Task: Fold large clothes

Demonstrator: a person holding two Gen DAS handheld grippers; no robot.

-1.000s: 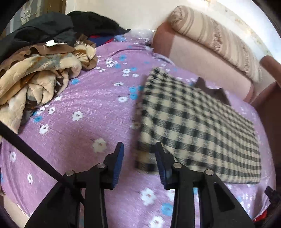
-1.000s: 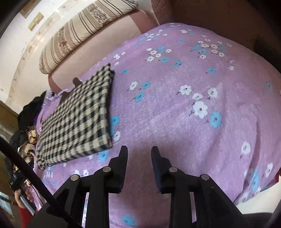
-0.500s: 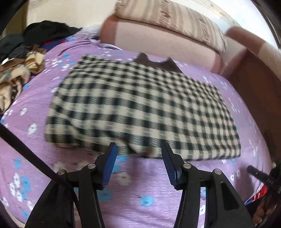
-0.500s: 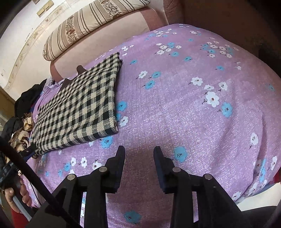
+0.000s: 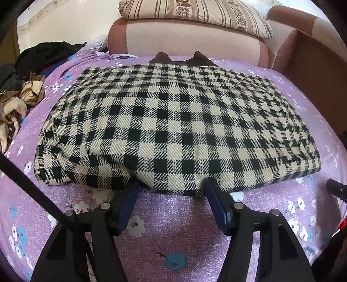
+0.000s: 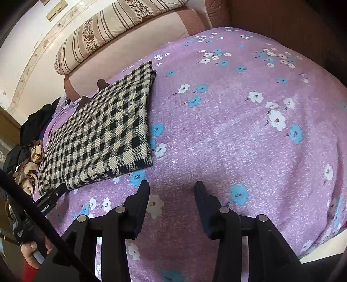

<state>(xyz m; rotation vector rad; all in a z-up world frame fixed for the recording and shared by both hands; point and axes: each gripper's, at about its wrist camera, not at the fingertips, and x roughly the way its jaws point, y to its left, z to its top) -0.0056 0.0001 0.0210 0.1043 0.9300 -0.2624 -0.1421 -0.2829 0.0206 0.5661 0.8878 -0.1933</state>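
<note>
A black-and-cream checked garment (image 5: 173,121) lies folded flat as a rectangle on the purple flowered bedspread (image 5: 173,227); a dark brown part pokes out at its far edge. My left gripper (image 5: 171,184) is open, its fingertips at the garment's near edge, both tips touching or slightly under the fold. In the right wrist view the garment (image 6: 99,134) lies to the left. My right gripper (image 6: 172,184) is open and empty over bare bedspread (image 6: 249,130), to the right of the garment's near corner.
A pink headboard cushion (image 5: 186,36) and striped pillow (image 5: 195,10) stand behind the garment. A pile of dark and tan clothes (image 5: 19,86) lies at the left. A brown wooden side (image 5: 314,60) rises at the right.
My left gripper swung from beside the garment's left end to face its long near edge and moved in until its tips reach the fold. My right gripper drifted slightly closer to the garment.
</note>
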